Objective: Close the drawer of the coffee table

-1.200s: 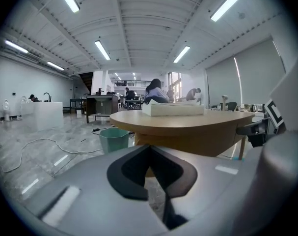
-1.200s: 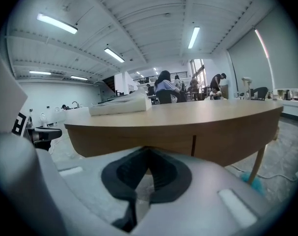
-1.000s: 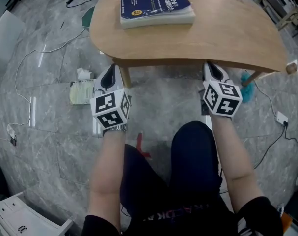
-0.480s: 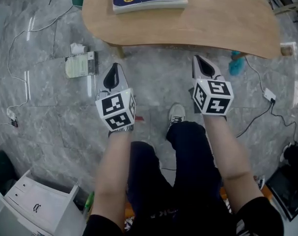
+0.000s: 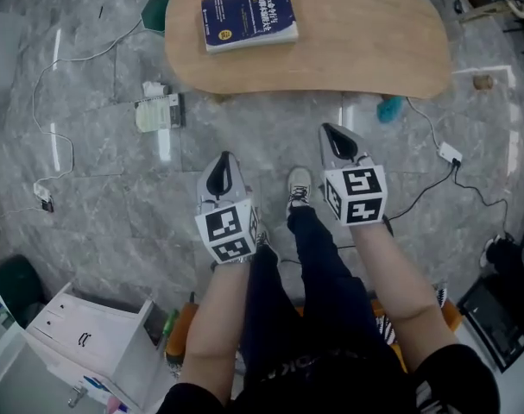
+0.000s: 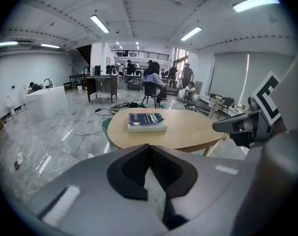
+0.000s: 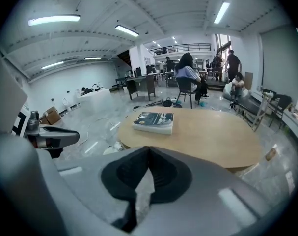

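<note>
The oval wooden coffee table (image 5: 356,41) stands on the grey floor ahead of me, seen from above in the head view; its drawer does not show from here. A blue book (image 5: 247,17) lies on its left part. My left gripper (image 5: 220,169) is held above the floor, well short of the table, shut with nothing between its jaws. My right gripper (image 5: 333,138) hangs beside it, also shut and empty. In the left gripper view the table (image 6: 188,132) and book (image 6: 146,121) lie beyond the shut jaws (image 6: 149,148); the right gripper view shows the table (image 7: 212,134) likewise.
A small box and paper (image 5: 158,110) lie on the floor left of the table. Cables (image 5: 54,84) run across the tiles on the left, and a plug with cord (image 5: 450,153) on the right. A white drawer unit (image 5: 80,339) stands at the lower left. My legs and shoe (image 5: 298,188) are below.
Both grippers have risen and drawn back from the table's front edge. The table now looks smaller and farther off, and the view takes in more floor and the white unit.
</note>
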